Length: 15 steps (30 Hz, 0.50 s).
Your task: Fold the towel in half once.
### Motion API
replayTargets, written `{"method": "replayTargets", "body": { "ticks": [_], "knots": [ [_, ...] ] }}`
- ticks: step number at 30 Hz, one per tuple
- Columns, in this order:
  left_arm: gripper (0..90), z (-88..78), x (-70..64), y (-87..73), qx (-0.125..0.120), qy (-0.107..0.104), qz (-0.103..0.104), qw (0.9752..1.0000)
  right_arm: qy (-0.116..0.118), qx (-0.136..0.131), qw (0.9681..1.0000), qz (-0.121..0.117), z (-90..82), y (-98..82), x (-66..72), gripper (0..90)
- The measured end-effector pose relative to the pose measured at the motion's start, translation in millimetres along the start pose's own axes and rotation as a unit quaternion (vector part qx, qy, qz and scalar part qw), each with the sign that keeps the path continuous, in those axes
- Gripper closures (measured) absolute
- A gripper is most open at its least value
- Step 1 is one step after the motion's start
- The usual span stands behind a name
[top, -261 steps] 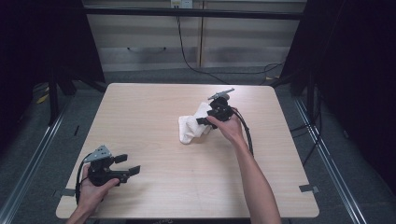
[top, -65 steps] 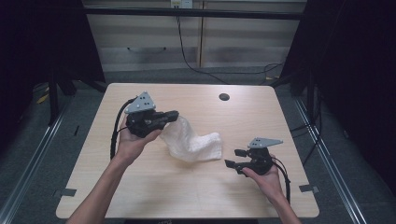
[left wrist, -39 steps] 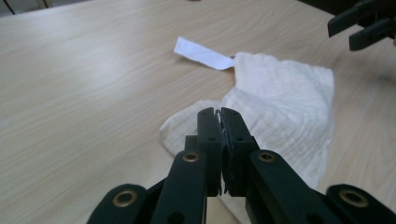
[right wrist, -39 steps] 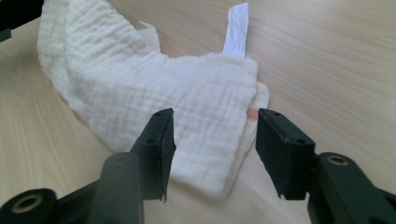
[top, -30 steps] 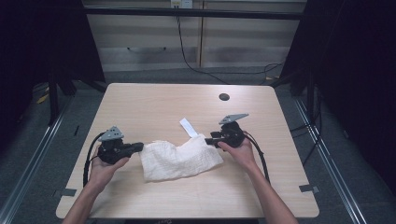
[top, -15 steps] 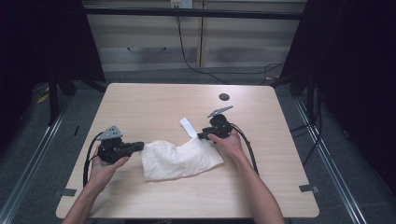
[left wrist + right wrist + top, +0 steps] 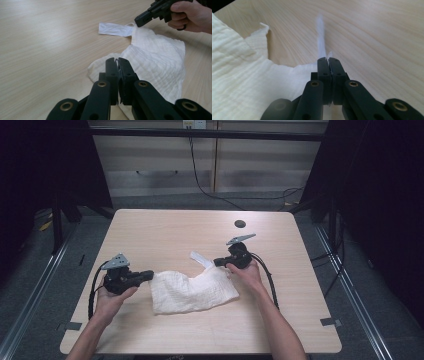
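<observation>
White muslin cloth [image 7: 192, 289] lay crumpled mid-table [image 7: 165, 227], clamped at its left edge by the left gripper [image 7: 118, 65] and nipped at the far corner, beside its tag [image 7: 201, 258], by the right gripper [image 7: 327, 63], jaws just closed on fabric; risked slipping from that thin bite under a hard pull. Compared with a second earlier, sat further toward the tag and pinched rather than spread; left end unchanged.

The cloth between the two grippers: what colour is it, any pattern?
Cream-white cloth with a fine crinkled weave and no print; clearest in the left gripper view.
</observation>
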<state>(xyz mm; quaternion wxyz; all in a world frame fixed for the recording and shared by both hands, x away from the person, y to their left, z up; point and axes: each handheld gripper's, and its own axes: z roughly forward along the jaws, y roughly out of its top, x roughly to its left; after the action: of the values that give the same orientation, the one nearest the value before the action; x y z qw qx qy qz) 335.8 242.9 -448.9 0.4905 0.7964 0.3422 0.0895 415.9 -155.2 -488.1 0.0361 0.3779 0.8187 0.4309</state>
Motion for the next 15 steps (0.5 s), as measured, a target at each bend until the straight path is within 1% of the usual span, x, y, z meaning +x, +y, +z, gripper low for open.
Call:
{"method": "replayTargets", "body": {
  "ticks": [1,3,5,7,9,10,11,12,13,15],
  "knots": [
    [87.4,-1.1,0.0,1.2,-0.002,0.001,0.001,1.0000,-0.003,-0.002,1.0000,0.000,-3.7,1.3,1.3,88.4],
    [87.4,-3.3,0.9,4.5,-0.013,-0.002,-0.004,0.9999,-0.004,-0.010,0.9999,-0.003,-12.2,4.6,3.4,88.5],
    [87.4,-3.1,1.0,10.2,-0.016,0.001,-0.004,0.9999,-0.005,-0.020,0.9998,-0.007,-21.9,9.3,5.3,88.6],
    [87.4,-2.6,-0.3,16.8,-0.028,-0.002,-0.007,0.9996,-0.007,-0.028,0.9995,-0.010,-32.4,14.5,7.0,88.6],
    [87.4,-2.2,-2.0,25.0,-0.032,0.000,-0.001,0.9995,-0.007,-0.043,0.9990,-0.013,-43.2,19.4,7.8,88.6],
    [87.4,-2.2,-2.0,25.0,-0.032,0.000,-0.001,0.9995,-0.010,-0.048,0.9987,-0.013,-48.7,21.6,8.9,88.6],
    [87.4,-4.5,-2.8,34.2,-0.035,0.004,0.008,0.9993,-0.012,-0.053,0.9984,-0.016,-54.5,23.6,9.1,88.6],
    [87.4,-4.5,-2.8,34.2,-0.035,0.004,0.008,0.9993,-0.013,-0.058,0.9981,-0.016,-60.4,25.7,9.9,88.6],
    [87.5,-9.6,-2.4,44.4,-0.040,0.009,0.015,0.9991,-0.014,-0.065,0.9976,-0.018,-66.7,27.5,10.3,88.6],
    [87.5,-14.9,-1.4,54.6,-0.046,0.016,0.019,0.9986,-0.017,-0.078,0.9967,-0.019,-79.5,31.4,12.0,88.6]
  ]
}}
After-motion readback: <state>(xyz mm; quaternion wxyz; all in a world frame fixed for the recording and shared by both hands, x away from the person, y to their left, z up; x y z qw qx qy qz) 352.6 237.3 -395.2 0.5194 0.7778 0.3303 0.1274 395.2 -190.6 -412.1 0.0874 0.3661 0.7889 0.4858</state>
